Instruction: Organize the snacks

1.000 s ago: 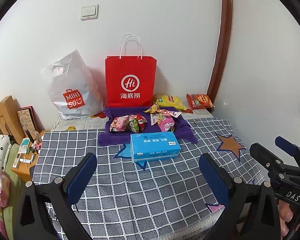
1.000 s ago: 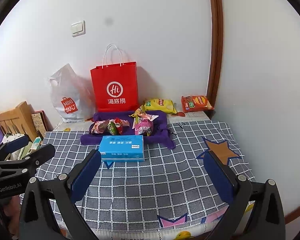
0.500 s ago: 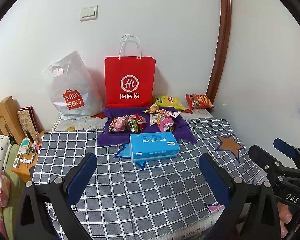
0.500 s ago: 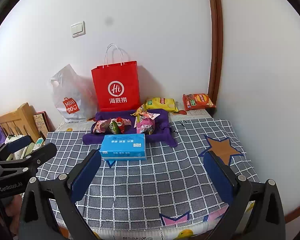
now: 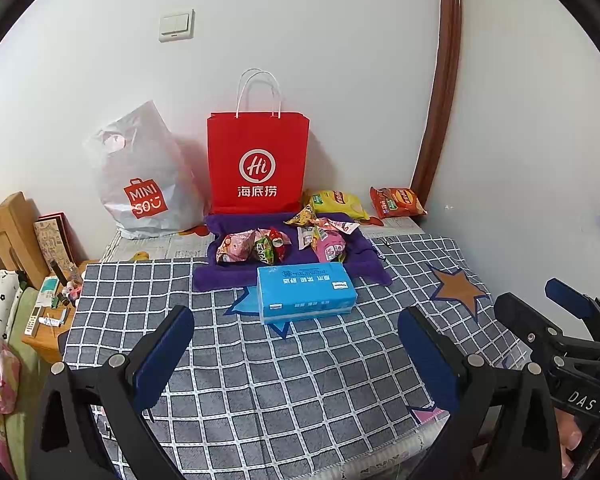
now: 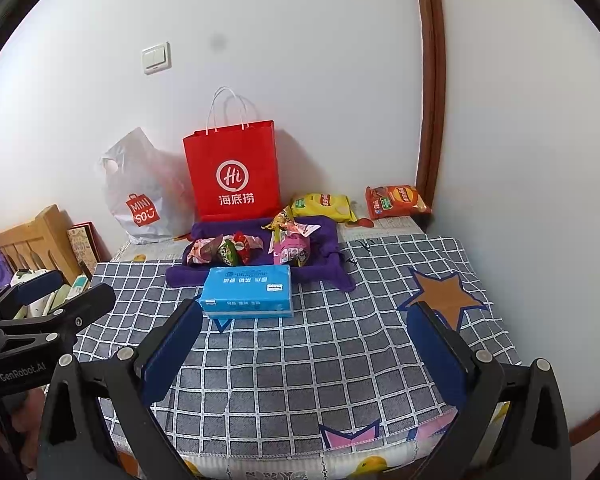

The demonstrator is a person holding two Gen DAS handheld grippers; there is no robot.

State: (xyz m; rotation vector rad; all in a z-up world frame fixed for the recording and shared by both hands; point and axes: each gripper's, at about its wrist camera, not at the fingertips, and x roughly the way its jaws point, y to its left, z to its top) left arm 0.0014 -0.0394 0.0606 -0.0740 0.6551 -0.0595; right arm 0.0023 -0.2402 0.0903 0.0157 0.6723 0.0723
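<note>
**Q:** Both grippers, how do they stand?

**A:** Left gripper [image 5: 296, 344] is spread wide, its blue-padded fingers [image 5: 162, 354] apart over the near part of the checked tablecloth [image 5: 300, 380], holding nothing. Right gripper [image 6: 306, 350] is equally wide and empty, over the same cloth. In the left wrist view the right gripper shows at 4 o'clock; in the right wrist view the left gripper shows at 9 o'clock.

**Q:** Where are the snacks?

**A:** Most lie on a purple cloth tray [image 5: 236, 276] toward 12 o'clock, at the far side of the table. On its left part sit a pink snack packet [image 5: 236, 246], a green one [image 5: 265, 250] and a red one [image 5: 279, 240], bunched together and touching. On its right part are a pink packet [image 5: 330, 246] and a yellow-and-brown packet [image 5: 302, 216] behind it. Two bags lie off the tray at 1 o'clock, against the wall: a yellow chip bag [image 5: 338, 202] just beyond the tray, and an orange-red chip bag [image 5: 398, 202] to its right, near the brown door frame [image 5: 436, 120].

**Q:** What else is on the table?

**A:** A blue tissue pack [image 5: 306, 292] lies flat just in front of the tray, between it and the grippers. Behind the tray a red paper bag [image 5: 258, 164] with white handles stands upright against the wall. To its left a white plastic shopping bag [image 5: 144, 176] leans there. A light switch [image 5: 176, 25] is on the wall above.
</note>
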